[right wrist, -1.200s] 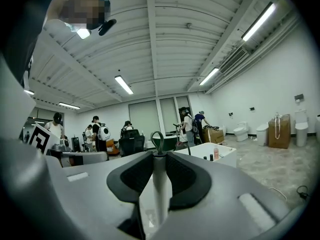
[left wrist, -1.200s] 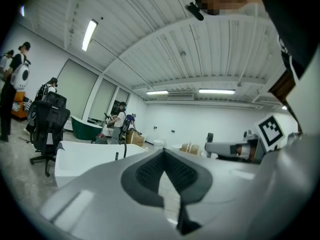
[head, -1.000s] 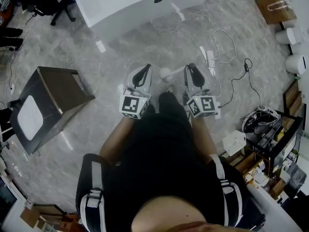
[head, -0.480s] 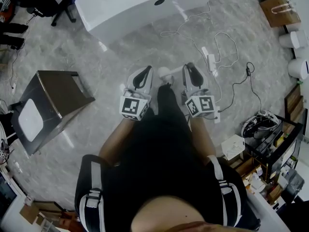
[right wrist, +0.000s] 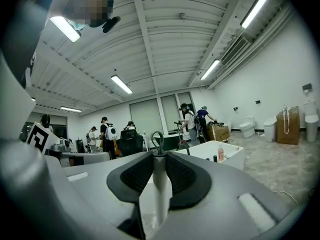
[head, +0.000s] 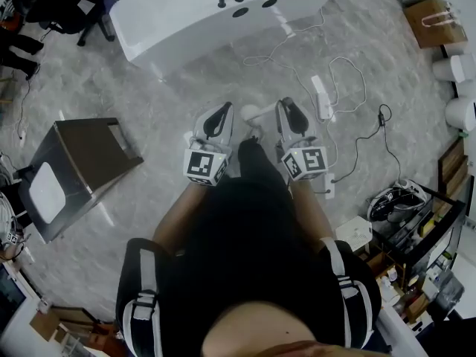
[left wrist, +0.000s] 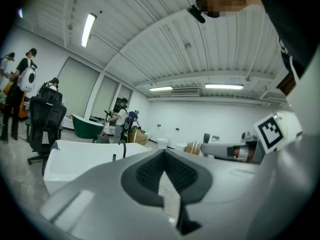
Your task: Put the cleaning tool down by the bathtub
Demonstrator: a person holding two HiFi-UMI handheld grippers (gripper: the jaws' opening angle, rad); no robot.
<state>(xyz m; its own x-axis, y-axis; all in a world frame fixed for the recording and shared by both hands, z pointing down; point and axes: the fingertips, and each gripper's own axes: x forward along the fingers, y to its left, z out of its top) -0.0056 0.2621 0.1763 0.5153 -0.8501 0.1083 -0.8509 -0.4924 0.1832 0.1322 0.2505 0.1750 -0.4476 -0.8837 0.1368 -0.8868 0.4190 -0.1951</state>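
The cleaning tool is a white stick; its round white head (head: 251, 112) shows on the floor side between my two grippers. My right gripper (head: 287, 105) is shut on the tool's handle (right wrist: 159, 184), whose wire loop sticks out past the jaw tips. My left gripper (head: 222, 110) hangs beside it, shut with nothing between its pads (left wrist: 150, 171). The white bathtub (head: 186, 17) with dark taps lies ahead across the grey stone floor. The bathtub (left wrist: 82, 156) also shows in the left gripper view, and the bathtub (right wrist: 220, 151) in the right gripper view.
A dark metal box (head: 85, 162) with a white pad stands to the left. A power strip (head: 321, 95) and loose cables trail on the floor at right. A cluttered shelf (head: 416, 222) and a paper bag (head: 431, 13) are further right. People and an office chair (left wrist: 45, 126) are in the background.
The bathtub has come further into the head view and sits lower in it, as the person moves toward it. Both grippers keep their pose and their grip.
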